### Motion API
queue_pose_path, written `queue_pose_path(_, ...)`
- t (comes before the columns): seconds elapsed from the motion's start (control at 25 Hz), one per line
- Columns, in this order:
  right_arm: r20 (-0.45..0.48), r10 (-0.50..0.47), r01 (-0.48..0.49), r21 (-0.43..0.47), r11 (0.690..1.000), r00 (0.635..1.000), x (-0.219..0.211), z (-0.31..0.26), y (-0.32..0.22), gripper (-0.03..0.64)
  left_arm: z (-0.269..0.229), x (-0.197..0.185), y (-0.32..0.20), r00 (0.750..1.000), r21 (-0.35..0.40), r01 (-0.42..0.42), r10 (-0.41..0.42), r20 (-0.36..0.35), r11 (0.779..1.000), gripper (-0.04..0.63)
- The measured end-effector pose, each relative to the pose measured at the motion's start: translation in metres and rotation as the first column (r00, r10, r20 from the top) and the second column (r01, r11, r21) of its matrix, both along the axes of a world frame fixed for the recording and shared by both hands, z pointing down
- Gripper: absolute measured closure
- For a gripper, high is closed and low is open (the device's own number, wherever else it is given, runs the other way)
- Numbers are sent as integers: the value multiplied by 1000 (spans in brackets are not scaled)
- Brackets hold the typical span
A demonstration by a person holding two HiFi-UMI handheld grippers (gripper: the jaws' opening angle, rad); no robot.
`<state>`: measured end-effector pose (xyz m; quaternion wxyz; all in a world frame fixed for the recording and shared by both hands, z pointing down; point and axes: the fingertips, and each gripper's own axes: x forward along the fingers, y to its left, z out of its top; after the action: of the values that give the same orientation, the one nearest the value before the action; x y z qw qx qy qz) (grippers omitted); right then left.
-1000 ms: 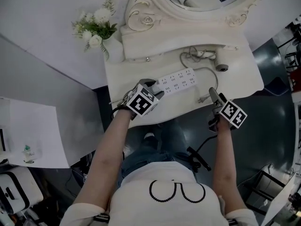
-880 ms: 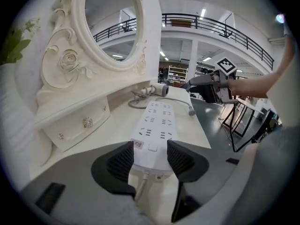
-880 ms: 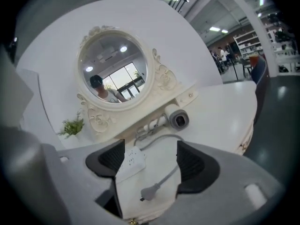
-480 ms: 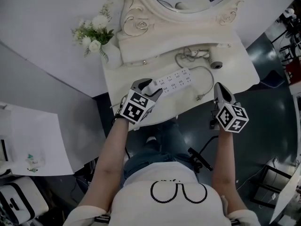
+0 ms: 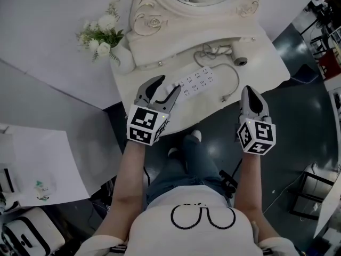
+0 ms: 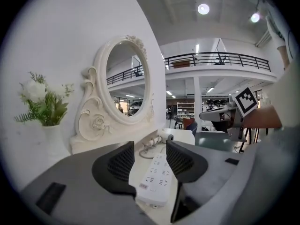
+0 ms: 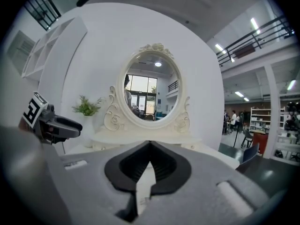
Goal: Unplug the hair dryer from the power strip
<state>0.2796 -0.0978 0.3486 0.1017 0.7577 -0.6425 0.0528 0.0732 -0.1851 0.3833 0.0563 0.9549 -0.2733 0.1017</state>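
Lifting both off table (image 5: 266,60): holding L gripper (image 5: 168,83) open, empty; just closing R gripper (image 5: 249,92) on nothing; leaving plug (image 5: 226,98) loose beside power strip (image 5: 198,81), so unplugging prob. done.

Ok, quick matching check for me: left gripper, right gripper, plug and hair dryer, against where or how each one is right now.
1 left gripper
2 right gripper
3 plug
4 hair dryer

a shut, empty
b at the back, by the mirror
c jaws apart
d loose, out of the power strip

Pairs: 1-c, 2-a, 3-d, 4-b
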Motion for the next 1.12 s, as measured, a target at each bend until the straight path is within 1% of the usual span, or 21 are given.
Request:
queue_pose_path(0.08,-14,-4,4,9,1000,1000,-5,-6,2,620,-14,0,2,999,30,9,-8,-31,999,391)
queue_pose_path(0.2,-24,-15,15,18,1000,1000,-10,-15,8,620,-31,0,6,998,70,31,-28,-51,997,408)
queue_pose_path(0.24,-33,-19,19,20,1000,999,-11,-19,11,620,-37,-1,6,997,81,46,-42,-57,996,424)
queue_pose_path(0.32,-56,-24,25,30,999,998,-13,-29,15,620,-50,-5,5,993,99,91,-83,-90,991,475)
queue_pose_path(0.4,-69,-27,30,47,998,997,-14,-40,22,620,-67,-10,7,982,103,131,-115,-147,986,598)
queue_pose_path(0.48,-74,-31,36,62,997,997,-14,-50,31,620,-82,-12,13,971,106,148,-125,-202,983,598)
queue_pose_path(0.56,-77,-34,40,74,996,996,-14,-60,39,620,-96,-13,20,965,123,167,-137,-224,978,598)
queue_pose_path(0.72,-82,-44,53,120,991,996,-14,-83,50,620,-121,-9,36,964,191,185,-140,-226,964,598)
queue_pose_path(0.92,-92,-78,92,160,983,993,-15,-107,51,620,-147,-8,45,963,281,218,-159,-219,934,598)
queue_pose_path(1.0,-84,-89,103,177,979,993,-16,-114,50,621,-153,-9,47,962,303,232,-171,-214,924,598)
queue_pose_path(1.12,-96,-107,123,185,975,990,-20,-118,47,621,-157,-11,46,958,304,243,-178,-226,921,598)
